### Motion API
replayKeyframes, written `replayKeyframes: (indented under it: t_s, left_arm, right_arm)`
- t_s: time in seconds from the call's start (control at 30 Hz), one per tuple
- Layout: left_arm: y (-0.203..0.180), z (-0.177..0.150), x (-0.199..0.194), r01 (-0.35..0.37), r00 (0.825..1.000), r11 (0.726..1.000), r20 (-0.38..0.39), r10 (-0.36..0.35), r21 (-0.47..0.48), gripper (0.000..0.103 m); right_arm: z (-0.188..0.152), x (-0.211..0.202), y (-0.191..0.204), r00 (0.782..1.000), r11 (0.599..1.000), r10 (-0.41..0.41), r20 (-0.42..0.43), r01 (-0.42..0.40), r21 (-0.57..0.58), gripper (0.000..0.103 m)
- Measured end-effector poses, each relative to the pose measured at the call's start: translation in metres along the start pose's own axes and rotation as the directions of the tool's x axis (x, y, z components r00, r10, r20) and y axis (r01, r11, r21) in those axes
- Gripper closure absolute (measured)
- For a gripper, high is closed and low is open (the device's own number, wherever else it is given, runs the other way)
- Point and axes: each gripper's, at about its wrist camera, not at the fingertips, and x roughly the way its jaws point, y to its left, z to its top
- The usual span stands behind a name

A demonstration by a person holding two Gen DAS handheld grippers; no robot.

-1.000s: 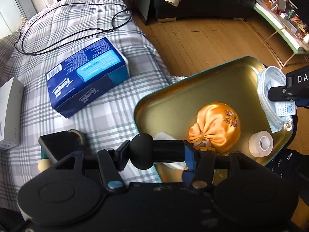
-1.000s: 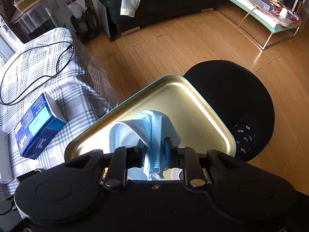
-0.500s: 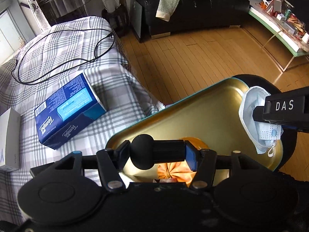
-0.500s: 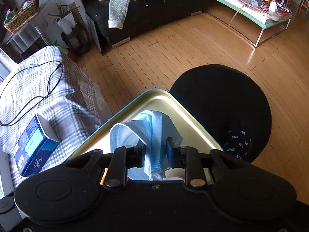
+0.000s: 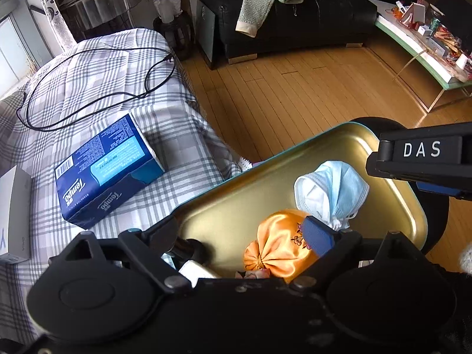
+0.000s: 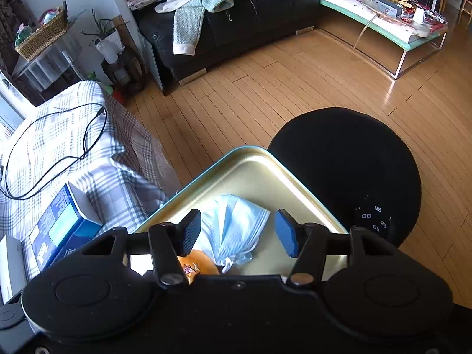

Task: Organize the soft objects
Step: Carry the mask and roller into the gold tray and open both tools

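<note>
My right gripper (image 6: 237, 233) hangs over the gold tray (image 6: 256, 163), its fingers (image 6: 190, 231) opening, with the blue face mask (image 6: 236, 227) lying loose between them in the tray and touching neither pad. My left gripper (image 5: 244, 240) is opening too, fingers wide apart above the orange satin pouch (image 5: 277, 244), which sits in the tray's near end just beside the mask (image 5: 332, 190); nothing is clamped. The tray (image 5: 242, 203) lies half on the plaid-covered bed (image 5: 97, 70), half over a black round stool (image 6: 348, 159). On the bed rest a blue tissue box (image 5: 103, 168) and a looped black cable (image 5: 97, 88).
</note>
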Motion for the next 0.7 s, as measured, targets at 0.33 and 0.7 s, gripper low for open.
replayKeyframes:
  t_s: [0.33,0.7]
  left_arm:
    - [0.022,-0.004,0.007,0.009,0.997,0.999,-0.071,-0.012,-0.038,0.009]
    - [0.061,-0.005,-0.018,-0.01,0.998,0.998,-0.056,0.006,-0.07,0.007]
  right_arm:
    - [-0.004,0.006,0.002,0.999,1.0,-0.027,-0.036,0.026,-0.014,0.048]
    - [-0.01,0.01,0.012,0.998,0.998,-0.036,-0.052,0.033,-0.045,0.048]
